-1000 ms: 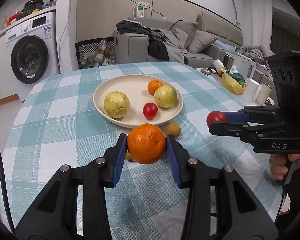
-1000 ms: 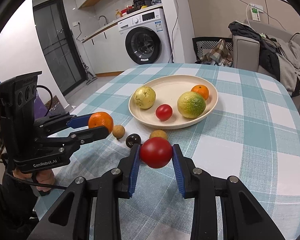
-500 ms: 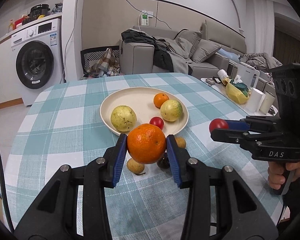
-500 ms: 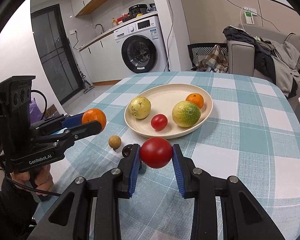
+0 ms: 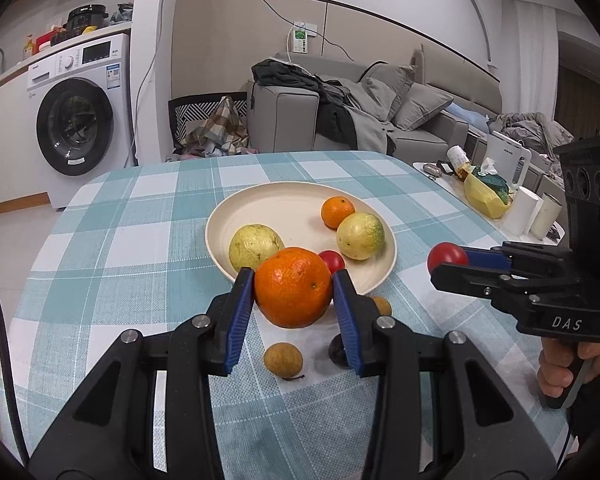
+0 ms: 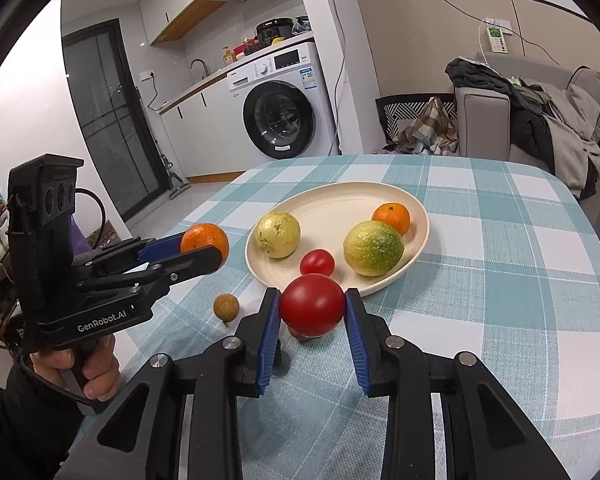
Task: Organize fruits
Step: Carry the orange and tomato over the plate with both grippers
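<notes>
My left gripper (image 5: 294, 300) is shut on an orange (image 5: 293, 287), held above the checked cloth just short of the cream plate (image 5: 284, 204). My right gripper (image 6: 312, 314) is shut on a red tomato (image 6: 312, 305), also in the air near the plate's (image 6: 340, 204) front rim. On the plate lie a yellow guava (image 6: 278, 234), a yellow-green citrus (image 6: 373, 248), a small orange (image 6: 391, 218) and a small tomato (image 6: 317, 263). Each gripper shows in the other's view: the right gripper (image 5: 446, 260) on the right, the left gripper (image 6: 208, 246) on the left.
Loose on the cloth in front of the plate are a brown longan (image 5: 283, 360), a second longan (image 5: 381, 306) and a dark round fruit (image 5: 337, 351). A side table with cups and a yellow bag (image 5: 486, 196) stands to the right. Washing machine (image 6: 280, 114) and sofa are behind.
Both grippers have lifted and drawn back from the plate with their fruit still held, so the loose longans and dark fruit now show below the orange. The grips are unchanged.
</notes>
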The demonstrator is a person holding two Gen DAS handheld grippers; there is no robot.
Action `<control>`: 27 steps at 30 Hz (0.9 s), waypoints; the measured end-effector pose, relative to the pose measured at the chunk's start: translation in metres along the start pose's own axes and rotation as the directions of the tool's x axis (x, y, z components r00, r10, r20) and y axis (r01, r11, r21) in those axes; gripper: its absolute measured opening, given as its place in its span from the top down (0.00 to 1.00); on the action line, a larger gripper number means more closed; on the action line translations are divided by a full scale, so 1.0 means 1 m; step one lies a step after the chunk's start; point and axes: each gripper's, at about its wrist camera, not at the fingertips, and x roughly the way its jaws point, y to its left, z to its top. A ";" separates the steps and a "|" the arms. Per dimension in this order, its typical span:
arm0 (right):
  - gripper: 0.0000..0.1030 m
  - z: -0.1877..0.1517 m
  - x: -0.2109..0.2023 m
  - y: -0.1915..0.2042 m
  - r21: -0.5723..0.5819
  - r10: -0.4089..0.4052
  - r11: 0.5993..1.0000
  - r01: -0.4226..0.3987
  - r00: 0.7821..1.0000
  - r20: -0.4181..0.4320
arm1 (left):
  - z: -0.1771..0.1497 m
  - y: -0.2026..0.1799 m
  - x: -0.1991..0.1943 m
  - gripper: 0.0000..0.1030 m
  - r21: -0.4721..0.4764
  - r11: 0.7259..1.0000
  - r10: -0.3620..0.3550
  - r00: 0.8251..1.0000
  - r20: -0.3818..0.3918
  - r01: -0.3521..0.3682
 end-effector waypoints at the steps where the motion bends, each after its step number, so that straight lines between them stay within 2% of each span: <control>1: 0.68 0.001 0.001 -0.001 0.002 0.000 1.000 0.000 1.000 0.002 | 0.001 0.000 0.001 0.64 0.003 1.000 0.002 1.000 0.000 -0.002; 14: 0.68 0.011 0.014 -0.007 0.020 -0.002 1.000 0.002 1.000 0.011 | 0.007 0.002 0.026 0.64 0.004 1.000 0.001 1.000 -0.017 -0.001; 27: 0.68 0.018 0.033 -0.014 0.030 -0.009 1.000 0.010 0.999 -0.036 | 0.013 0.012 0.047 0.64 -0.015 1.000 0.006 0.999 -0.035 -0.006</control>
